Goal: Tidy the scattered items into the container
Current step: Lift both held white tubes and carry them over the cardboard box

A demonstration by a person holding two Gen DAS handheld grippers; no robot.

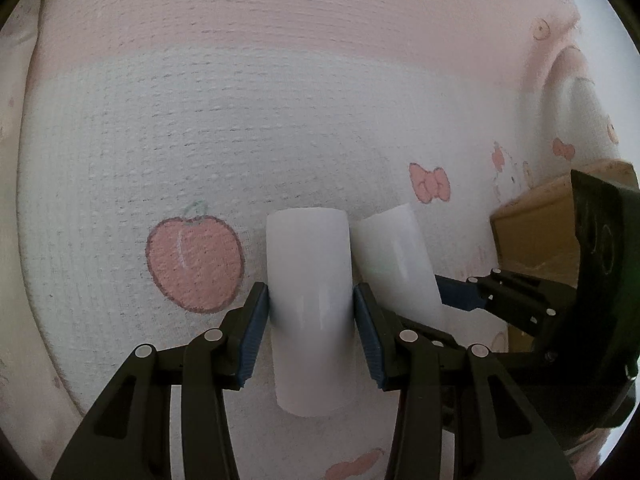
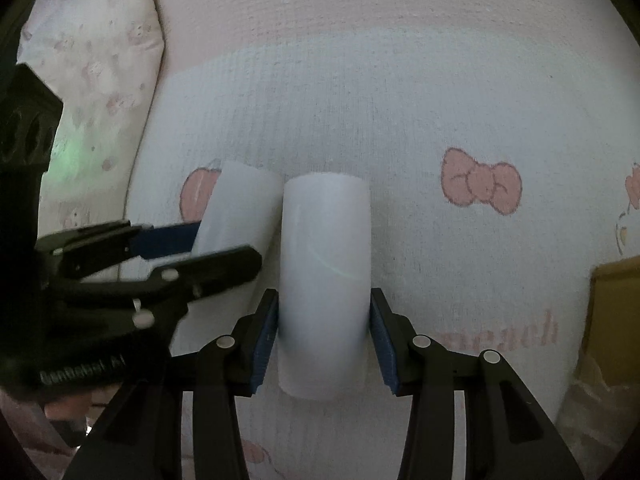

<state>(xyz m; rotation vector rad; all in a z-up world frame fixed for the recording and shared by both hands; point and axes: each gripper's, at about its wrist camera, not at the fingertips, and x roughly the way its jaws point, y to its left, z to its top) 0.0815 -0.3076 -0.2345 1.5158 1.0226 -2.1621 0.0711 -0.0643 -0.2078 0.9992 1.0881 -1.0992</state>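
Two white plastic tubes lie side by side on a patterned blanket. In the left wrist view, my left gripper (image 1: pixel 310 328) is shut on the left tube (image 1: pixel 308 280), its blue pads pressed on both sides. The right tube (image 1: pixel 394 260) lies beside it, with the right gripper's blue fingers (image 1: pixel 456 292) at its side. In the right wrist view, my right gripper (image 2: pixel 324 336) straddles the right tube (image 2: pixel 326 264); the left pad touches it, the right pad seems just off it. The left tube (image 2: pixel 236 212) and left gripper (image 2: pixel 172 240) show at left.
A brown cardboard box (image 1: pixel 532 236) stands at the right, also at the right edge in the right wrist view (image 2: pixel 612 320). A pillow (image 2: pixel 96 80) lies at the upper left. The blanket (image 1: pixel 280 120) has peach and bow prints.
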